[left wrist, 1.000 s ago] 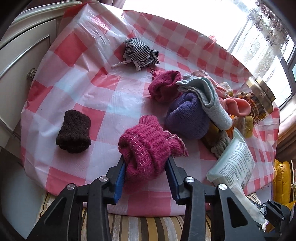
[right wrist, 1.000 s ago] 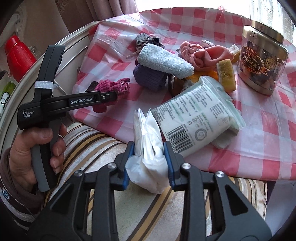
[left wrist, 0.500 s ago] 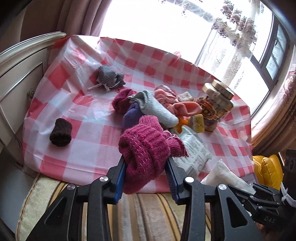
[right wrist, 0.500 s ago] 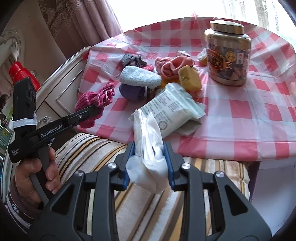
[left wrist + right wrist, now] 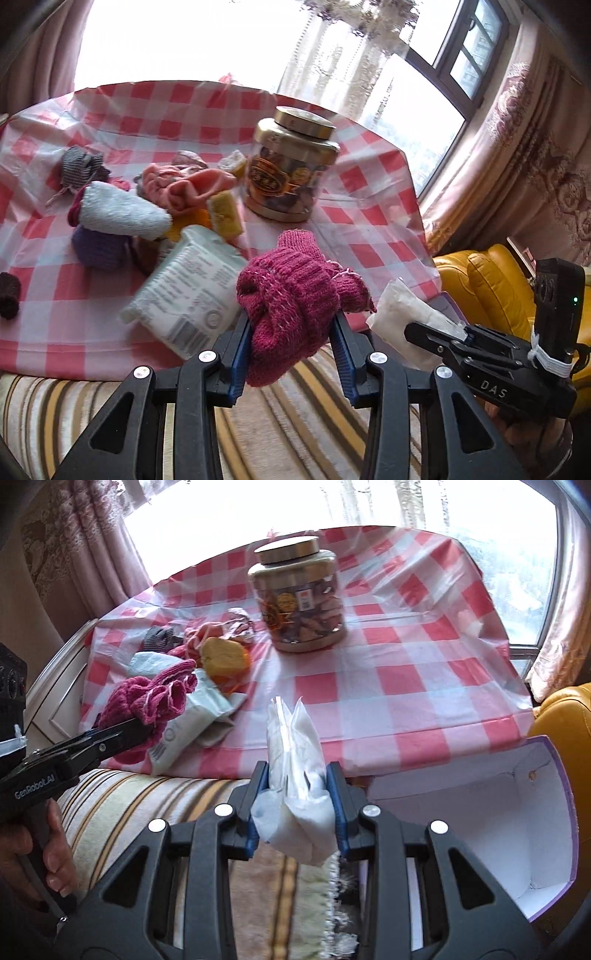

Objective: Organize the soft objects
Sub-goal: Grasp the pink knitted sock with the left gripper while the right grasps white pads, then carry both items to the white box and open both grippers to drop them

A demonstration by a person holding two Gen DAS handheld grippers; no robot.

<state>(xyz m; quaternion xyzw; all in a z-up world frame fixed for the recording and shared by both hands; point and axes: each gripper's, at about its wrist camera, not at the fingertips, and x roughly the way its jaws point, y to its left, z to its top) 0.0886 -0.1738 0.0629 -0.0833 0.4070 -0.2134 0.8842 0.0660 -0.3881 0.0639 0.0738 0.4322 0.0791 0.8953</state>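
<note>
Both loads carried rightward off checked-cloth desk [image 5: 406, 686] toward open white box [image 5: 480, 812]. Left gripper [image 5: 291, 343] clamped on magenta knitted sock [image 5: 291, 295]; right gripper [image 5: 295, 812] on white plastic packet [image 5: 295, 760]. Nothing boxed; sock pile [image 5: 147, 206] left on desk.

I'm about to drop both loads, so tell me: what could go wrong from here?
1. The left gripper holds the magenta knit sock in a loose bunch with a tail hanging free; that tail might catch the checked tablecloth edge.
2. The white plastic packet in the right gripper looks slick and could slip out short of the open white box.
3. The two grippers are close together and may bump.
</note>
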